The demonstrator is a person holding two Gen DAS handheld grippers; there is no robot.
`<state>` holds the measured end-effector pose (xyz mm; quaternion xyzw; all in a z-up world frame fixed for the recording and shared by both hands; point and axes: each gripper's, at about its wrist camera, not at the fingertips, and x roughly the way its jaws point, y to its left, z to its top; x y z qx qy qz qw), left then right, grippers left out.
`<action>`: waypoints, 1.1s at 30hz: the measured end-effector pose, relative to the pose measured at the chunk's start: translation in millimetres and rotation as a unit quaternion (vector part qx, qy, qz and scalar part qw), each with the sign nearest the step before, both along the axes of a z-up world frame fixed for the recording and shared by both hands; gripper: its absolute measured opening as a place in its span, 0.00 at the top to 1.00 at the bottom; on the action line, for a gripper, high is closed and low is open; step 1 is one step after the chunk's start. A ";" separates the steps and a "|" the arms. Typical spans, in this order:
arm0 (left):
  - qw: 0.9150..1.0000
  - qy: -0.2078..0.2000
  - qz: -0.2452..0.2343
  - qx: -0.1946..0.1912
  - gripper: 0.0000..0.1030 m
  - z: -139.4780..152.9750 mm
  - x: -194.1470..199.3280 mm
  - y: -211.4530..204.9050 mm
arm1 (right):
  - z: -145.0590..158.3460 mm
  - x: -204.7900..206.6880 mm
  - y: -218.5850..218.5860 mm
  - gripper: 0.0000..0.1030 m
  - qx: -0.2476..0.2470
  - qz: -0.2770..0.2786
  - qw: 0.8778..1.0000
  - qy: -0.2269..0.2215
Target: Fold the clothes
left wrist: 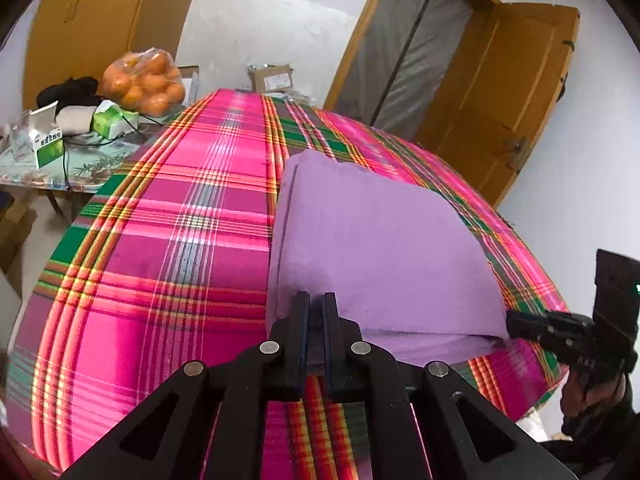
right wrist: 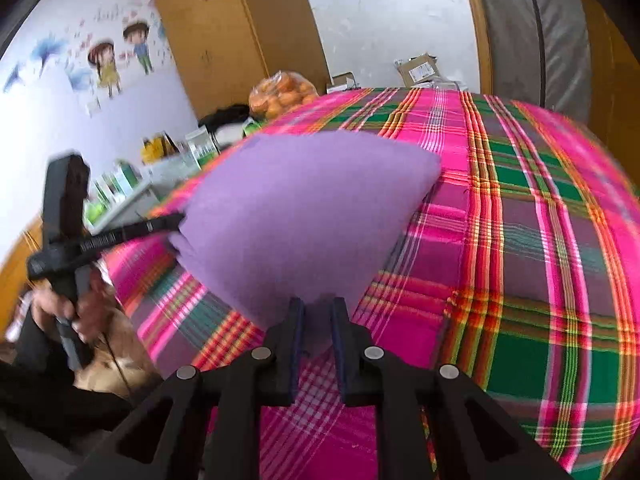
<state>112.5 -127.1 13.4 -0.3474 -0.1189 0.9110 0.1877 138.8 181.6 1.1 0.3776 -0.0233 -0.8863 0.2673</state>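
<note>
Left wrist view: both tools pinch the near edge of a purple cloth (left wrist: 372, 240) on a bed with a plaid cover (left wrist: 172, 248).

Left tool (left wrist: 316, 300) has its jaws pressed nearly together on the cloth's near left corner; right tool (right wrist: 317, 306) has its jaws narrowed on the near right corner, cloth visible between them; no earlier state is reported. Cloth already lies in layers, a doubled edge showing along its near side; judged partly folded. Near edge appears lifted off the cover in the right wrist view; remaining, by judgement: carry it over, lay it flat, release. Desk (left wrist: 48, 172) beside the bed holds oranges (left wrist: 146, 80) and boxes.
</note>
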 end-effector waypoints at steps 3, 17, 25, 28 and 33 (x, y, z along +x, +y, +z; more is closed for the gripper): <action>1.000 0.019 -0.003 -0.007 0.94 18.5 -12.1 -0.1 | 12.7 -12.2 10.0 0.86 -0.025 -0.016 0.999 0.011; 0.997 -0.005 -0.028 -0.073 0.93 27.0 -127.1 38.5 | 31.8 -108.3 -7.0 0.86 -0.033 -0.047 0.998 0.006; 0.999 -0.030 -0.018 -0.034 0.92 6.3 -142.0 27.6 | 7.7 -154.2 -40.9 0.88 0.020 -0.043 0.999 -0.018; 0.999 -0.041 -0.016 -0.009 0.91 3.7 -144.9 22.0 | 2.9 -159.2 -46.9 0.89 0.038 -0.039 0.998 -0.009; 0.999 -0.046 -0.012 0.007 0.91 2.5 -146.9 19.9 | 2.1 -162.2 -45.5 0.89 0.028 -0.039 0.999 -0.011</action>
